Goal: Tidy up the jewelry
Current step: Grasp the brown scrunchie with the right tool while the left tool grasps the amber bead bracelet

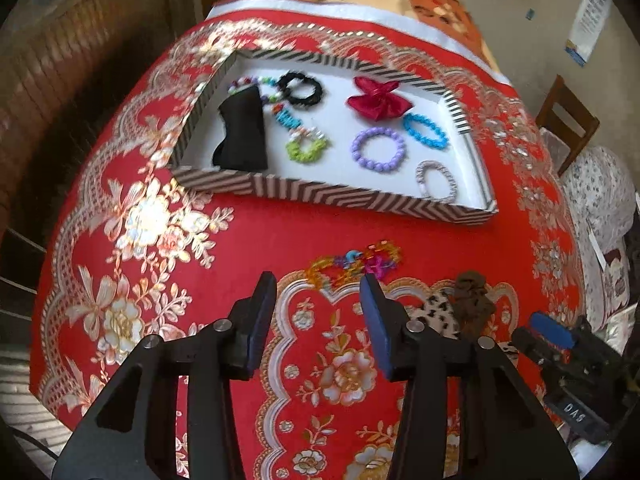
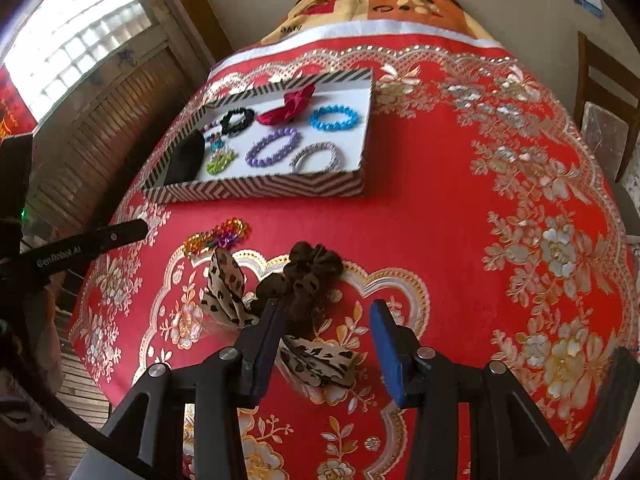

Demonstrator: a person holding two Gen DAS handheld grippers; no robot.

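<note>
Two items remain on the worktop outside the tray (image 1: pixel 332 196). Left gripper (image 1: pixel 318 308) hangs with jaws apart and empty, the bead chain (image 1: pixel 356 262) just beyond its tips. Right gripper (image 2: pixel 324 338) is likewise spread and empty, the scrunchie (image 2: pixel 304 276) between and ahead of its jaws. Likely next: lower, close, carry to tray.

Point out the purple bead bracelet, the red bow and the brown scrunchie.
purple bead bracelet (image 1: pixel 378 149): left wrist view, lower beads.
red bow (image 1: pixel 378 100): left wrist view, centre knot.
brown scrunchie (image 2: pixel 316 264): right wrist view, upper ruffle.
</note>
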